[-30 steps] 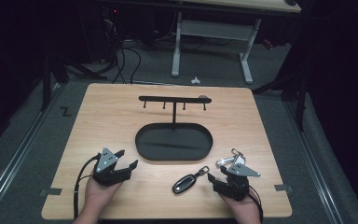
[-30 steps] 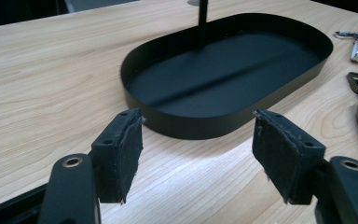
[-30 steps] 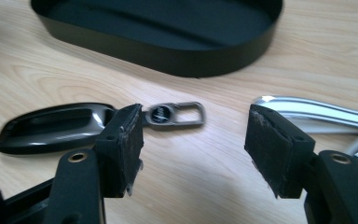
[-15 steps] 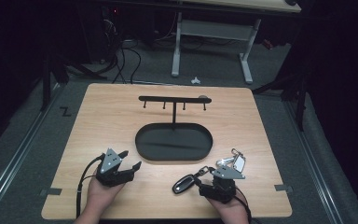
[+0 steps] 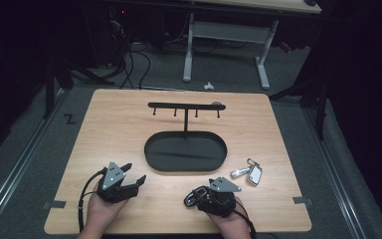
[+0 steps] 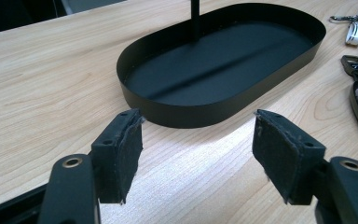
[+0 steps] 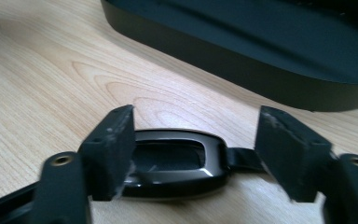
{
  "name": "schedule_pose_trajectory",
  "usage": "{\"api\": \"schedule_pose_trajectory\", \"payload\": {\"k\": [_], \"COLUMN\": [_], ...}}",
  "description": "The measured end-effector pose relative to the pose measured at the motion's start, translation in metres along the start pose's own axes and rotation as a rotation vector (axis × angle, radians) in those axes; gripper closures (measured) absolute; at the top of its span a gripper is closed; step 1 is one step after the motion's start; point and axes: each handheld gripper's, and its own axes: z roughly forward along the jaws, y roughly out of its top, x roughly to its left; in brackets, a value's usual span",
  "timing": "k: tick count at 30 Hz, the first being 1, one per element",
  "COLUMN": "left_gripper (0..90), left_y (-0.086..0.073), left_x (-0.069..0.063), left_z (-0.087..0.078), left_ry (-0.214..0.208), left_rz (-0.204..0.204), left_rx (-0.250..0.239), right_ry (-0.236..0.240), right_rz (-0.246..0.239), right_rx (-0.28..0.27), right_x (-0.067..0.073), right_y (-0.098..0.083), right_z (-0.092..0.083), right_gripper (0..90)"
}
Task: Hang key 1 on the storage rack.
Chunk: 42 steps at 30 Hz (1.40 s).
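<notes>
Black oval tray (image 5: pixel 154 157) w/ hook rack (image 5: pixel 185 105) mid bench (image 5: pixel 109 114). Left gripper (image 5: pixel 133 175) near front-left, jaws apart. Right gripper (image 5: pixel 193 198) over black key fob (image 5: pixel 191 198). Silver keys (image 5: pixel 248 172) right of tray.

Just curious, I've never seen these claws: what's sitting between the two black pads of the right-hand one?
A dark car key fob lies flat on the wooden table between the open right gripper's pads, seen in the right gripper view.

One table (image 5: pixel 119 129), one black tray stand (image 5: pixel 185 152), one key fob (image 7: pixel 168 163), one keyring (image 5: pixel 248 172), two hand-held grippers.
</notes>
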Motion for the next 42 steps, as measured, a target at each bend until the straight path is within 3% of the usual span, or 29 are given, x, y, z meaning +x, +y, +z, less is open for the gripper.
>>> {"api": "schedule_pose_trajectory", "payload": {"k": [4, 10, 20, 26, 27, 30, 34, 39, 42], "left_gripper": [33.6, 33.6, 33.6, 33.7, 33.7, 33.8, 33.9, 33.9, 33.9], "left_y": [0.001, 0.003, 0.011, 0.013, 0.014, 0.014, 0.014, 0.013, 0.013], "left_x": [0.0, -0.001, -0.013, -0.016, -0.016, -0.016, -0.016, -0.016, -0.016], "left_z": [0.002, 0.006, 0.015, 0.019, 0.019, 0.02, 0.019, 0.018, 0.018], "left_ry": [-0.005, -0.011, -0.039, -0.047, -0.048, -0.051, -0.049, -0.048, -0.049], "left_rz": [0.005, 0.012, 0.055, 0.072, 0.073, 0.073, 0.075, 0.081, 0.08], "left_rx": [0.004, 0.004, 0.0, 0.0, 0.0, -0.002, -0.001, 0.003, 0.004], "right_ry": [-0.007, -0.018, -0.041, -0.021, -0.009, -0.012, -0.029, -0.05, -0.071], "right_rz": [0.035, 0.017, 0.049, 0.079, 0.088, 0.106, 0.096, 0.079, 0.077], "right_rx": [0.01, 0.033, 0.048, 0.062, 0.069, 0.079, 0.112, 0.112, 0.108], "right_x": [-0.001, 0.001, -0.01, -0.021, -0.024, -0.028, -0.033, -0.039, -0.046], "right_y": [-0.004, -0.009, -0.022, -0.031, -0.032, -0.032, -0.035, -0.035, -0.035], "right_z": [-0.006, -0.005, -0.023, -0.038, -0.041, -0.043, -0.042, -0.044, -0.045], "right_gripper": [34.6, 34.4, 35.8, 50.5, 58.8, 62.9, 68.6, 77.8, 77.2]}}
